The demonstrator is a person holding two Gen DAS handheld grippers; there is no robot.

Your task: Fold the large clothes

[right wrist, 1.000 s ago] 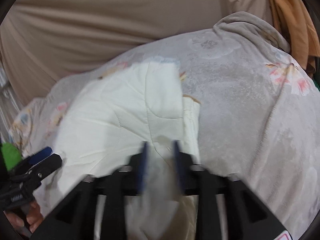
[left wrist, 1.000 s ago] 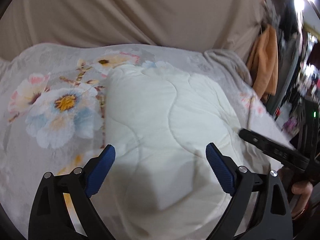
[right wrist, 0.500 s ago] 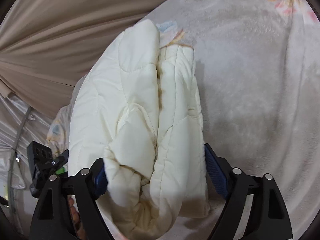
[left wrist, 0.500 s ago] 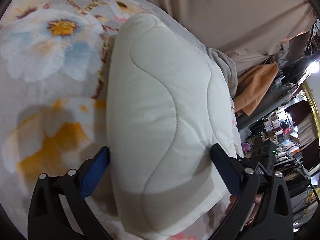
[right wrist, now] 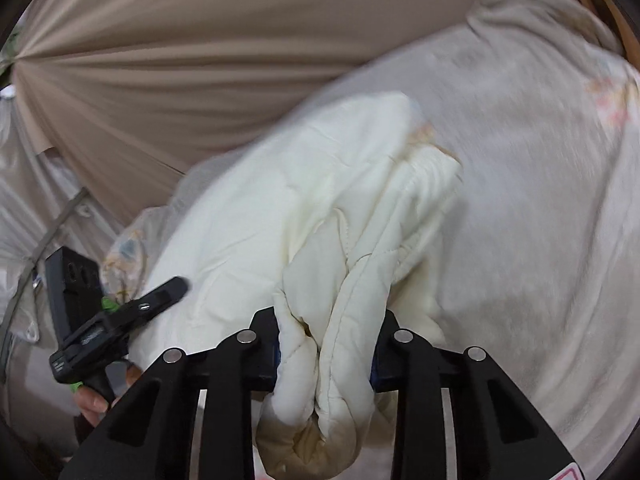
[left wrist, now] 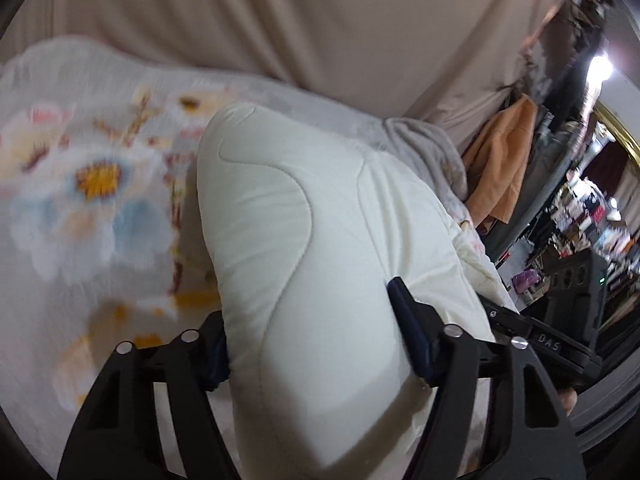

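Note:
A cream quilted padded garment lies folded into a thick bundle on a floral blanket. My left gripper is closed against the near left end of the bundle, with the padding squeezed between its blue pads. My right gripper is shut on the bunched right end of the garment, whose layers bulge out between and below the fingers. Each gripper shows at the edge of the other's view, the right one and the left one.
A beige curtain hangs behind the bed. An orange garment hangs at the right, with cluttered shelves beyond. The grey blanket spreads to the right of the bundle.
Both grippers have closed from wide open onto the ends of the folded garment. The views have swung and the bundle looks lifted and squeezed.

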